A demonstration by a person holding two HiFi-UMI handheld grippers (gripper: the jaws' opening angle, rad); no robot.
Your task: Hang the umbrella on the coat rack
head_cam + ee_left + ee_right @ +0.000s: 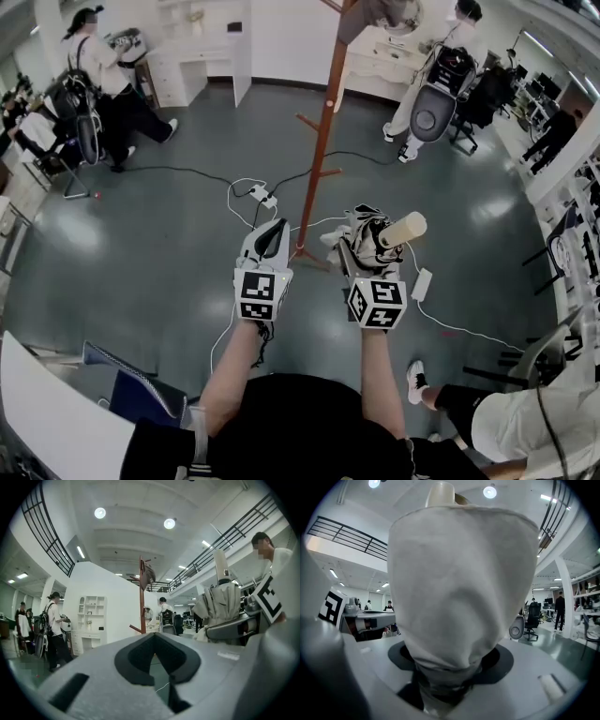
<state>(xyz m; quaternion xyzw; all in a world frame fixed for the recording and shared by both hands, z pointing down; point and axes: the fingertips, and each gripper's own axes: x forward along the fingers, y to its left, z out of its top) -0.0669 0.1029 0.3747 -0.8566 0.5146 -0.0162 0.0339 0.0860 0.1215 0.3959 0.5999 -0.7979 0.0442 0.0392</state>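
Note:
A folded pale grey umbrella with a cream handle stands upright in my right gripper, whose jaws are shut on its bundled cloth. In the right gripper view the umbrella fills most of the picture above the right gripper. The reddish wooden coat rack stands on the floor just beyond both grippers, with a dark item hanging at its top. My left gripper is level beside the right one, shut and holding nothing. The left gripper view shows the left gripper, the rack ahead and the umbrella to the right.
Cables and a power strip lie on the grey floor by the rack's base, with a white adapter to the right. People stand at the back left and back right. A seated person's leg is at the lower right.

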